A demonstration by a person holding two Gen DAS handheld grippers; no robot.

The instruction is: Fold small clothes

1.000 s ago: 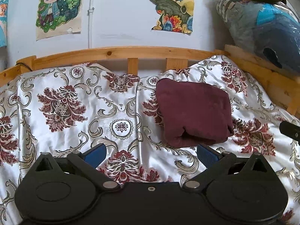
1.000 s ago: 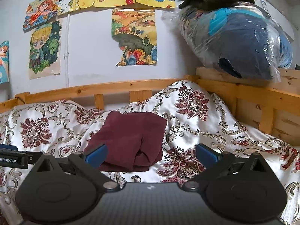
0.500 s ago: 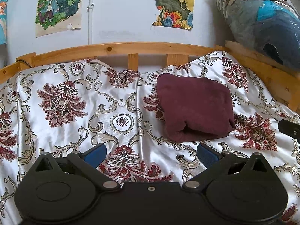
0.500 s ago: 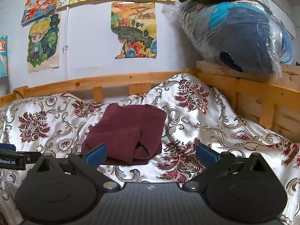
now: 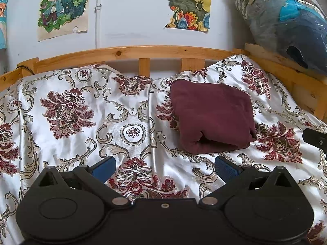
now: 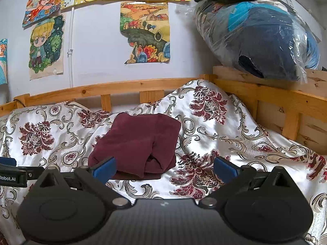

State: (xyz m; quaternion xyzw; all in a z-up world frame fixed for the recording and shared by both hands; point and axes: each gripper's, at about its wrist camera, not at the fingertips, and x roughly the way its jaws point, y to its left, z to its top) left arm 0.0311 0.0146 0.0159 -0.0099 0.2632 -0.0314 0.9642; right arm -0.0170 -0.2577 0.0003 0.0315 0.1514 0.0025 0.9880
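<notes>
Your left gripper [image 5: 164, 168] hangs above the patterned bedspread [image 5: 81, 110] with its blue fingers [image 5: 104, 167] spread wide and nothing between them. Ahead and to its right, the folded maroon garment [image 5: 212, 114] lies on the bedspread near the wooden bed rail [image 5: 126, 53], its rolled edge facing you. Your right gripper [image 6: 164, 168] is likewise wide apart and empty, with the garment [image 6: 137, 140] just beyond its left finger. On the wooden ledge at far right sits a clear plastic bag [image 6: 263, 38] stuffed with dark blue and turquoise fabric; its contents are hard to make out, and the dark cloth on top is cut off by the frame edge
</notes>
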